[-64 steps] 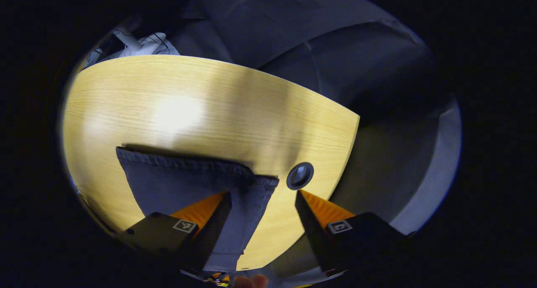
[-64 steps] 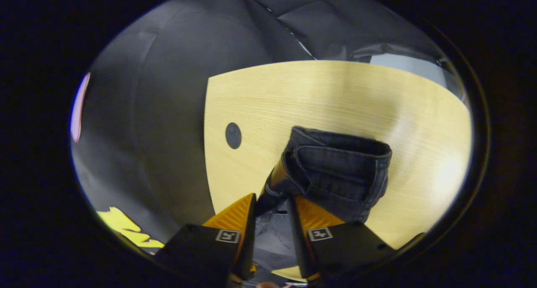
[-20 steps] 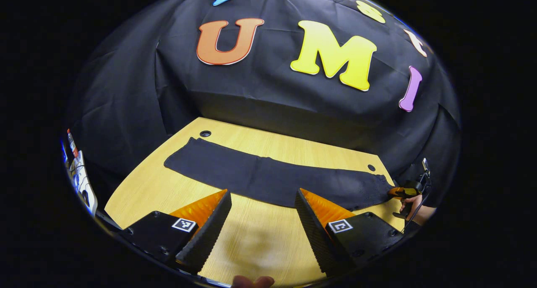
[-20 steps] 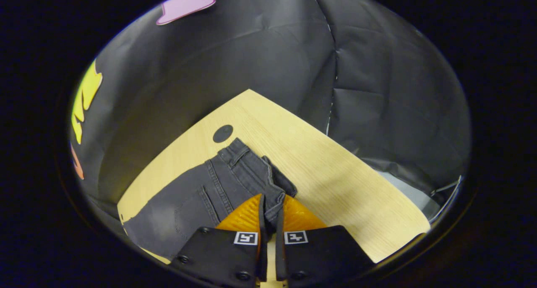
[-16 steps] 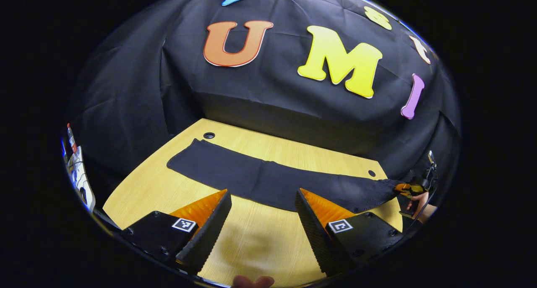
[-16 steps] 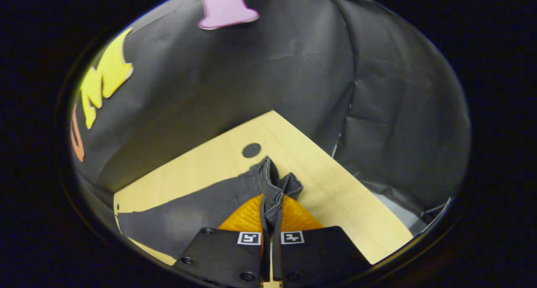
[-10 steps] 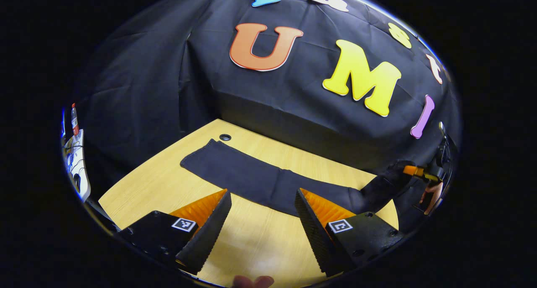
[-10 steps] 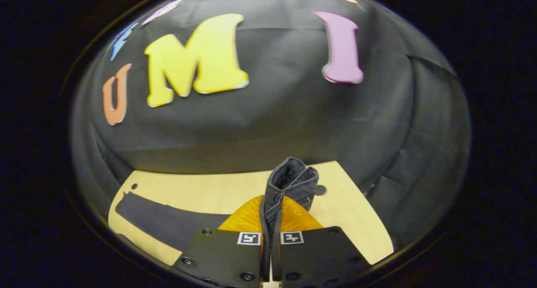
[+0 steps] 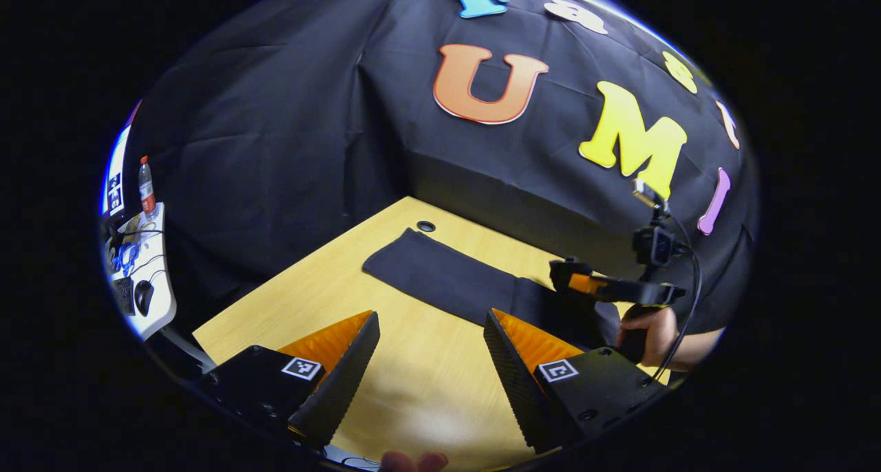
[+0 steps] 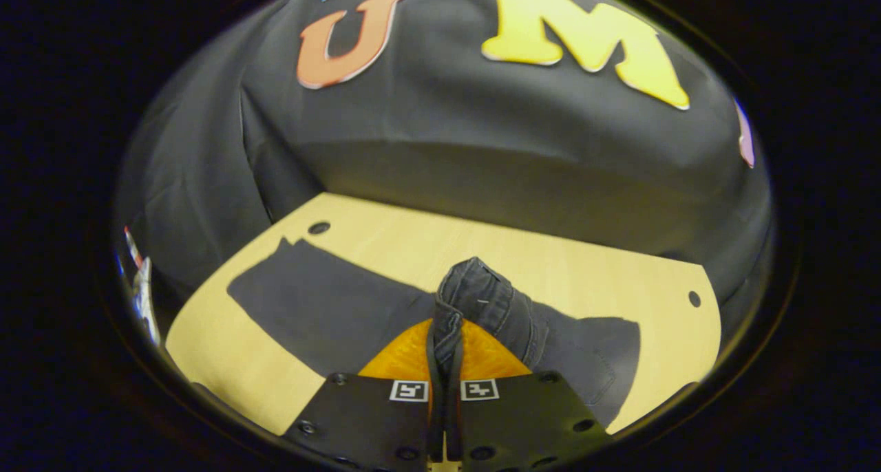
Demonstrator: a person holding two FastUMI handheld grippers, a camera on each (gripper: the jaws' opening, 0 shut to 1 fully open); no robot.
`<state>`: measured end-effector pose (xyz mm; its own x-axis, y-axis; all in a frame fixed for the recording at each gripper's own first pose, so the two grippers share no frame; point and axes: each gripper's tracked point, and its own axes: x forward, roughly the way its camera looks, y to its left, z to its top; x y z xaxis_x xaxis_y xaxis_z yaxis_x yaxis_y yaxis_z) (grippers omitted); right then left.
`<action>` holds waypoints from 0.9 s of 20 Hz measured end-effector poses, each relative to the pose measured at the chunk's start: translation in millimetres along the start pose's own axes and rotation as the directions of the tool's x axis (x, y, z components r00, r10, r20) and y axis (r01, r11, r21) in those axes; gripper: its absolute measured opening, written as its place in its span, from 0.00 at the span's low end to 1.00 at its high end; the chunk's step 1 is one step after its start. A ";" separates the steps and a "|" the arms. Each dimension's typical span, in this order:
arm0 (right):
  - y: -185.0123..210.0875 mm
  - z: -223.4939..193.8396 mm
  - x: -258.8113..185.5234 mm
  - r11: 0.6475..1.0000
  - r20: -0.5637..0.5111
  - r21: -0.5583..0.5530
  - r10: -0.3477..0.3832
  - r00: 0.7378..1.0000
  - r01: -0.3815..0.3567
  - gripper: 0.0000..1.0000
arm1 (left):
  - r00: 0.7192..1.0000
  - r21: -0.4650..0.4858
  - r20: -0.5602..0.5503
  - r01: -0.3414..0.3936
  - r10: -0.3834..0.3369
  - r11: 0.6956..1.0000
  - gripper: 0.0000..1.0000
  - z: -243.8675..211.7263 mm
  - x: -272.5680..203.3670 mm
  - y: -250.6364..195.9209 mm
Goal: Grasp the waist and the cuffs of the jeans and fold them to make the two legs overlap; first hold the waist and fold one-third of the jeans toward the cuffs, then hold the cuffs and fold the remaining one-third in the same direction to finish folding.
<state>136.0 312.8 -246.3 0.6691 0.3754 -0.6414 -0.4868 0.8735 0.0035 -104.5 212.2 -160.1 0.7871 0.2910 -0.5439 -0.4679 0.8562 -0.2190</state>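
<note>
Closest in the left gripper view, the left gripper [image 9: 430, 338] hangs over bare wood with its jaws spread wide and nothing between them; the front stretch of the table [image 9: 296, 307] lies under it. Just past its fingertips the jeans [image 9: 447, 279] run as a long dark band across the tabletop, from a cuff end near a small round hole [image 9: 426, 226] at the far left corner toward the right, well clear of those open jaws.

In the right gripper view, the right gripper [image 10: 444, 351] has its jaws pressed nearly together, pinching a bunched fold of the waistband [image 10: 475, 300] that stands up between the fingers and curls over above them. From there the denim drops to the table on both sides: the seat and pocket area spreads flat to the right, and the legs stretch away flat to the left, ending near the far left corner.

Farther off in the left gripper view, a hand [image 9: 654, 334] holds that right gripper out above the waist end of the jeans, lifted off the wood.
</note>
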 end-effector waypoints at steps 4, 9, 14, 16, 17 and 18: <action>14.4 -41.0 33.6 0.995 -0.045 -0.094 -0.032 0.998 0.027 0.00 | 0.999 -0.040 -0.021 -0.039 0.038 0.998 0.99 -4.0 4.2 30.1; 54.4 -67.7 21.3 0.984 -0.171 -0.025 0.172 0.970 -0.178 0.40 | 0.997 -0.114 -0.062 -0.055 0.048 0.992 0.98 -8.7 26.5 41.0; 20.3 -56.2 -74.2 0.965 -0.152 0.026 0.263 0.953 -0.262 0.95 | 0.990 -0.346 -0.136 -0.027 -0.021 0.938 0.98 -2.3 102.5 24.9; -41.1 -49.0 -138.9 0.976 -0.100 0.071 0.212 0.972 -0.206 0.99 | 0.955 -0.472 -0.291 -0.086 -0.062 0.877 0.98 -23.9 150.3 25.4; -59.0 -49.4 -152.5 0.979 -0.096 0.098 0.188 0.978 -0.178 0.94 | 0.943 -0.517 -0.325 -0.111 -0.075 0.849 0.98 -28.6 164.9 25.3; -77.1 -50.0 -165.0 0.980 -0.092 0.131 0.164 0.982 -0.151 0.94 | 0.929 -0.556 -0.359 -0.136 -0.089 0.820 0.98 -35.4 177.3 23.2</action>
<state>35.1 168.0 -179.1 0.5261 0.4833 -0.6997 -0.5042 0.8399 0.2010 10.0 268.5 -290.2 0.6287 0.0405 -0.7766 -0.7142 0.4250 -0.5561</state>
